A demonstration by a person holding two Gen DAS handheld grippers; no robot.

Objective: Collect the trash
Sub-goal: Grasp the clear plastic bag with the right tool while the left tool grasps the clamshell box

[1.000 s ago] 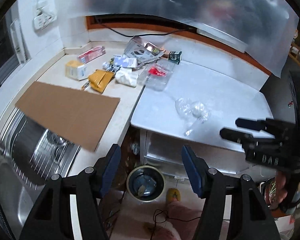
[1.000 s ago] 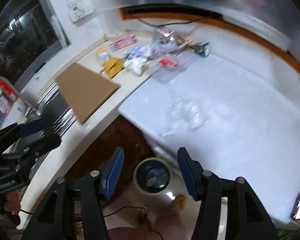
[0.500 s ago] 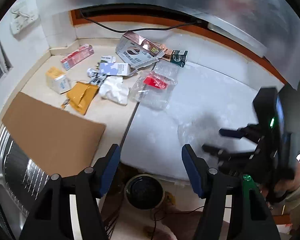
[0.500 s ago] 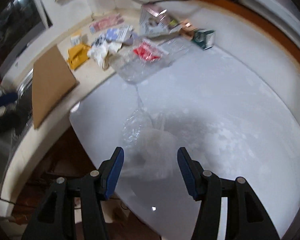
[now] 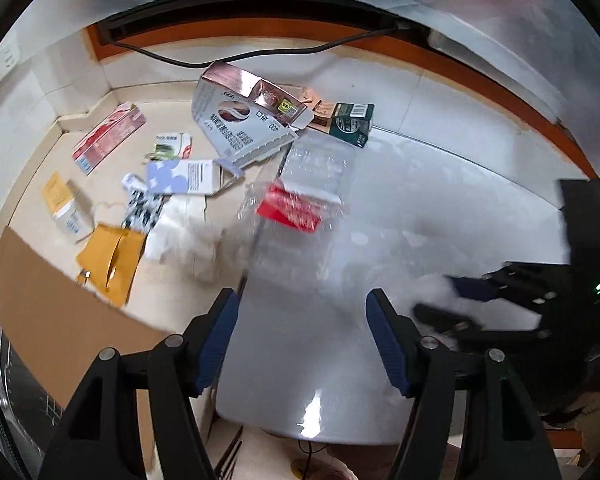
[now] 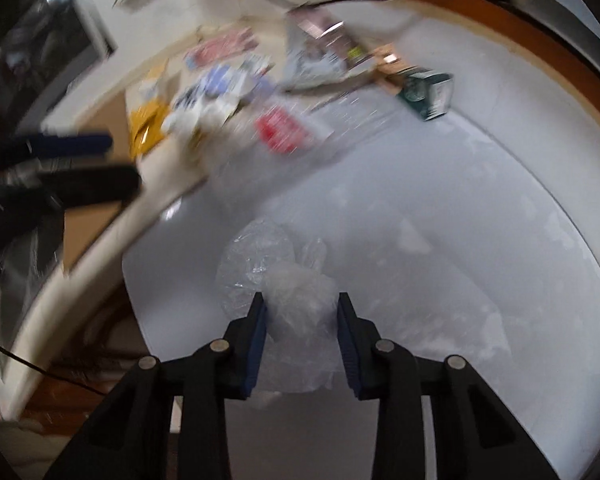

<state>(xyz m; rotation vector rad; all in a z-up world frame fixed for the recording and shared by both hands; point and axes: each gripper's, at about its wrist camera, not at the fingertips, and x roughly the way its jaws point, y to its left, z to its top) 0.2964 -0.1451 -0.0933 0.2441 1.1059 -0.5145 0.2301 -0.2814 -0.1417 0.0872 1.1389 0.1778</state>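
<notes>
Both grippers have swung in from the bin side over the white tabletop (image 6: pixel 440 208). The right gripper (image 6: pixel 302 320) has just been closing, jaws narrow around the crumpled clear plastic bag (image 6: pixel 296 300) near the table's front edge; pad contact unclear. The left gripper (image 5: pixel 300 320) gapes wide, empty, above bare tabletop short of the clear plastic tray (image 5: pixel 300 208).

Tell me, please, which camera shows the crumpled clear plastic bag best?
The right wrist view: the crumpled clear plastic bag lies between the closing fingers of the right gripper. In the left wrist view it is only a white blur beside that gripper.
</notes>
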